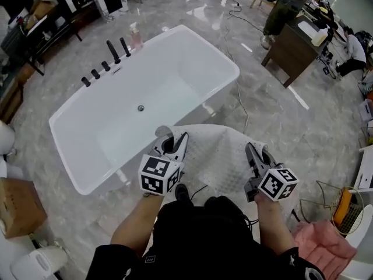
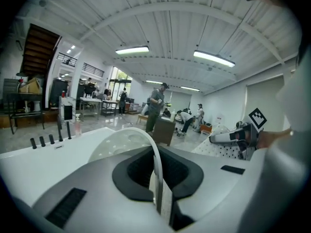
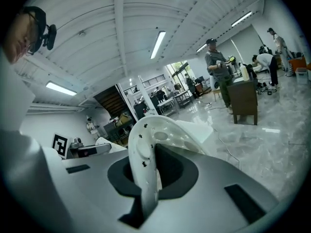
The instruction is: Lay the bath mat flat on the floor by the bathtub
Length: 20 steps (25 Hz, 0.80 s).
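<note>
Head view: shows open grey marbled floor (image 1: 280, 127) along the near side of the white rectangular bathtub (image 1: 175, 69), bounded by a brown cardboard box (image 1: 20, 206) at far left and a pink cloth (image 1: 323, 244) at far right. Shows the white perforated rubber bath mat (image 1: 215, 150) raised off that floor, spanning both tools just beside the tub's near right corner. Left gripper (image 1: 172, 142): clamped tight on the mat's left edge. Right gripper (image 1: 256, 153): clamped likewise on the right edge. Confirmed only in the gripper views: thin sheet pinched between the pads, arching upward. Resolved only in the right gripper view: star-shaped holes (image 3: 141, 136) in the mat.
</note>
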Motion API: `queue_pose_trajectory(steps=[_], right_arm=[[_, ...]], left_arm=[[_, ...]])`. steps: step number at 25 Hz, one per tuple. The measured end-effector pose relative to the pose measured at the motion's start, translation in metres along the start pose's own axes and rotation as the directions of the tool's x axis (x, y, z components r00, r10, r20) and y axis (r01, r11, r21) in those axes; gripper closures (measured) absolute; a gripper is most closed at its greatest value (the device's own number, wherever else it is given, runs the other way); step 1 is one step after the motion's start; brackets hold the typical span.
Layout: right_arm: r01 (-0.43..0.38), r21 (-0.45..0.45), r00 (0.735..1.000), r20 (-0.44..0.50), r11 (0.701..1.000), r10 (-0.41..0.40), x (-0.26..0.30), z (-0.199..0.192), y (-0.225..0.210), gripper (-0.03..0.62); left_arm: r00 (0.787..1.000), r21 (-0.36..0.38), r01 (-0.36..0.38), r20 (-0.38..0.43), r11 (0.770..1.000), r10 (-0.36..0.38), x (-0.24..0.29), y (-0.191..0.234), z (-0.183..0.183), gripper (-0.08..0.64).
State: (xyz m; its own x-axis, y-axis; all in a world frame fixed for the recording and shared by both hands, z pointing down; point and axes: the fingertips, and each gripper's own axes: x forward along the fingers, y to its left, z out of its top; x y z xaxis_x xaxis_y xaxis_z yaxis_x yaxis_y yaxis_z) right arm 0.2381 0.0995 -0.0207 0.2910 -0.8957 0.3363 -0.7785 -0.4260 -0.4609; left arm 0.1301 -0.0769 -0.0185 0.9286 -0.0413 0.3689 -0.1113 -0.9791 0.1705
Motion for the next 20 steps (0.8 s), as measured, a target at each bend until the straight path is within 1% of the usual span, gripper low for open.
queue_pose_trajectory(steps=[3, 5, 7, 9, 11, 14, 17, 20], right_arm=[[-0.052, -0.019, 0.998, -0.033, 0.998, 0.052, 0.022, 0.002, 0.005, 0.568], [-0.095, -0.03, 0.994, -0.053, 0.995, 0.093, 0.035, 0.005, 0.004, 0.568], [-0.142, -0.04, 0.987, -0.075, 0.989, 0.139, 0.045, 0.009, -0.002, 0.568], [-0.202, -0.054, 0.975, -0.105, 0.978, 0.196, 0.053, 0.01, -0.007, 0.568], [-0.281, -0.074, 0.952, -0.145, 0.957, 0.268, 0.06, 0.008, -0.009, 0.568], [-0.396, -0.09, 0.905, -0.209, 0.914, 0.371, 0.061, 0.003, -0.012, 0.566], [-0.47, -0.095, 0.863, -0.258, 0.878, 0.434, 0.053, 0.006, -0.028, 0.566], [-0.523, -0.09, 0.822, -0.318, 0.848, 0.473, 0.054, 0.008, -0.043, 0.566]], left_arm=[[0.997, -0.031, -0.071, 0.001, 0.997, 0.071, -0.012, 0.018, -0.006, 0.54], [0.992, -0.049, -0.127, -0.003, 0.991, 0.127, -0.017, 0.026, -0.01, 0.54], [0.983, -0.067, -0.184, -0.007, 0.981, 0.183, -0.019, 0.028, -0.014, 0.54], [0.969, -0.086, -0.246, -0.004, 0.965, 0.247, -0.021, 0.026, -0.017, 0.54], [0.946, -0.109, -0.322, 0.004, 0.941, 0.324, -0.026, 0.022, -0.021, 0.54], [0.9, -0.167, -0.43, -0.005, 0.887, 0.435, -0.035, 0.008, -0.036, 0.54], [0.863, -0.222, -0.496, -0.02, 0.839, 0.505, -0.033, -0.016, -0.047, 0.54], [0.827, -0.259, -0.551, -0.044, 0.793, 0.56, -0.031, -0.034, -0.055, 0.54]])
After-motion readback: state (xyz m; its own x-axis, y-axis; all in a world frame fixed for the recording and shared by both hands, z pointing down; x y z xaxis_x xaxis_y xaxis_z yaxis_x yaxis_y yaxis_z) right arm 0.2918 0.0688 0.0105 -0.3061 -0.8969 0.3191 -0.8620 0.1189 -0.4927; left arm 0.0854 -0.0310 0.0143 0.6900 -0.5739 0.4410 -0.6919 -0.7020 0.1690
